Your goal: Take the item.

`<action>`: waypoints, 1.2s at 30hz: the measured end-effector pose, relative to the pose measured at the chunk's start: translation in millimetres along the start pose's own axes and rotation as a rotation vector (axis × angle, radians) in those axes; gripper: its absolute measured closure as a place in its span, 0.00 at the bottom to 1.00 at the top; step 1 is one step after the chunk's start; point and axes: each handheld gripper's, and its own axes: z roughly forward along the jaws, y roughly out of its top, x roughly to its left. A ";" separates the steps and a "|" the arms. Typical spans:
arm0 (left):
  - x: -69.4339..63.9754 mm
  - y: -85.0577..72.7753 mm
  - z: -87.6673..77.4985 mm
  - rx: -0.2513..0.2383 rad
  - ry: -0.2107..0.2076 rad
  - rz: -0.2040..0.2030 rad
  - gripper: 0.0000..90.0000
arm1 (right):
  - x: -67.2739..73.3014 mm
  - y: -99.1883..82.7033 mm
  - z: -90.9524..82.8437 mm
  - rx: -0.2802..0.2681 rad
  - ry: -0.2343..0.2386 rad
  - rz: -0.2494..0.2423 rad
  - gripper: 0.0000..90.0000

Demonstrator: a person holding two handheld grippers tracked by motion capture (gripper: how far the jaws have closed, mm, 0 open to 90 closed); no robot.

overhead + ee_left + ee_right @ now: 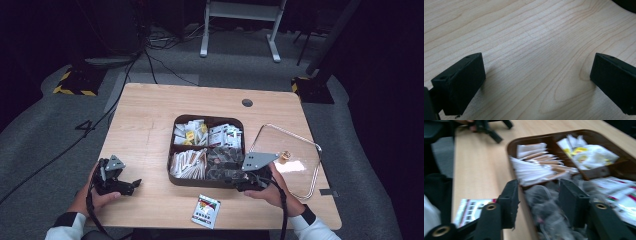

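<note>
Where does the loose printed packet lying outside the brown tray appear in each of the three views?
High view: the printed packet lies flat on the table near the front edge, just ahead of the brown tray.
Left gripper view: not in it; bare tabletop between open jaws.
Right gripper view: the packet is at lower left, partly behind the left jaw.
Shared landmark: the tray, beside the packet in both views.

High view: wooden table [150, 120] lit from above, surrounding floor dim, corners near black. Glare patch on clear lid [295, 166].

Left gripper view: sharp focus; even bright light on wood grain; soft shadows on wood beside each black finger [461, 82].

Right gripper view: motion blur throughout; packets beyond and between fingers [510, 200] smeared, print unreadable; far tray [584, 135] edge soft.
</note>
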 end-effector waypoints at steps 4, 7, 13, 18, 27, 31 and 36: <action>0.0 0.0 0.0 0.000 0.000 0.000 0.00 | -12.3 -1.9 -8.8 -0.005 -0.069 0.023 0.46; 0.0 0.0 0.0 0.000 0.000 0.000 0.00 | -22.6 -3.8 -19.4 -0.001 -0.104 0.033 0.41; -0.2 0.0 0.3 -0.002 0.000 -0.002 0.00 | -42.4 -13.2 -40.3 0.008 -0.191 0.067 0.37; -0.3 0.1 0.3 -0.002 0.001 -0.002 0.00 | -57.3 -25.8 -50.9 0.038 -0.277 0.085 0.36; -0.4 0.2 0.5 -0.003 0.001 -0.004 0.00 | -81.8 -47.3 -58.0 0.088 -0.344 0.167 0.33; -0.5 0.1 0.5 -0.003 0.001 -0.005 0.00 | -91.7 -56.5 -62.1 0.092 -0.381 0.196 0.33; -0.1 0.3 0.4 -0.002 0.001 0.000 0.00 | -104.6 -71.6 -68.2 0.116 -0.422 0.240 0.35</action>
